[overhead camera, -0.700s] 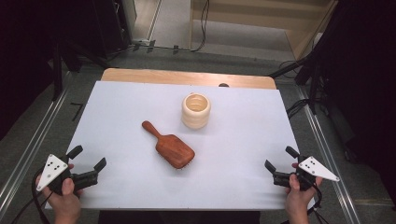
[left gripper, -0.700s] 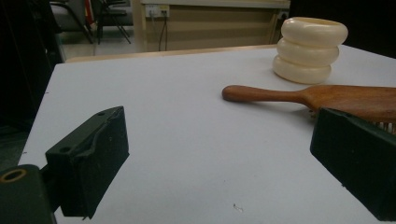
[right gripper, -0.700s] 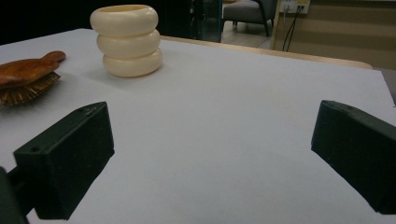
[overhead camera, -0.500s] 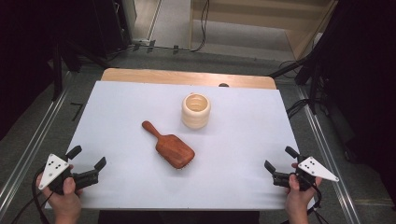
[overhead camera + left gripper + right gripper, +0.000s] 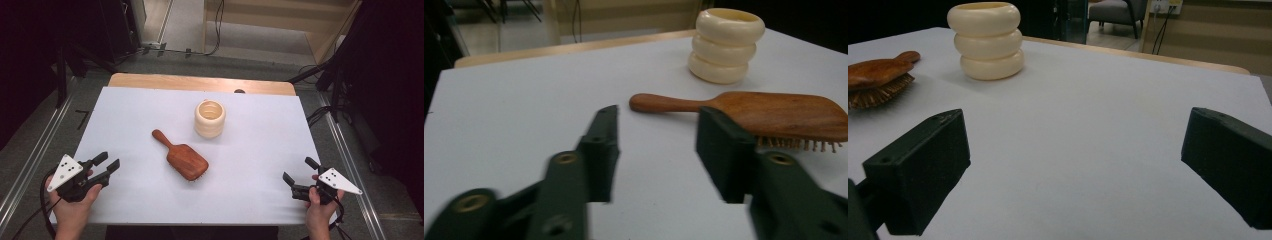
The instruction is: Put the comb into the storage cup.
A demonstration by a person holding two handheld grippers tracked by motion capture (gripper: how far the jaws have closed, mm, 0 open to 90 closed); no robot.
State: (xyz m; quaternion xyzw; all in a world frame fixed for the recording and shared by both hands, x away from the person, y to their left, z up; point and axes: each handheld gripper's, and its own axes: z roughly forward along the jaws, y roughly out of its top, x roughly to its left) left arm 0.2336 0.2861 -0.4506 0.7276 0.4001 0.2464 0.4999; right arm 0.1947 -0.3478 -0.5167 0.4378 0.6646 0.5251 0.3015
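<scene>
— Where's the wooden hairbrush [image 5: 183, 158] lying, and which way does it run?

— On the white table sheet [image 5: 150, 110], around the middle and a little to the near side. Its long axis goes diagonally: the slim handle points to the far left, the broad paddle head to the near right. The smooth back faces up; in the left gripper view [image 5: 774, 112] the bristles show along the underside, down against the sheet.

— Anything close to it?

— A cream ribbed cup [image 5: 210, 118], shaped like three stacked rings, stands upright just beyond the head, to the far right of it. The two are near but apart. In the right gripper view the cup [image 5: 986, 40] stands at the top left with the brush's bristled end [image 5: 878, 77] left of it.

— And the grippers?

— The left gripper [image 5: 106, 165] is held at the near left edge of the sheet, jaws partly apart with nothing between them, aimed toward the brush but well short of it. The right gripper [image 5: 297, 175] is held at the near right edge, jaws spread wide and empty, well apart from both brush and cup.

— What lies past the sheet?

— A strip of wooden tabletop [image 5: 200, 82] shows along the far edge.
</scene>
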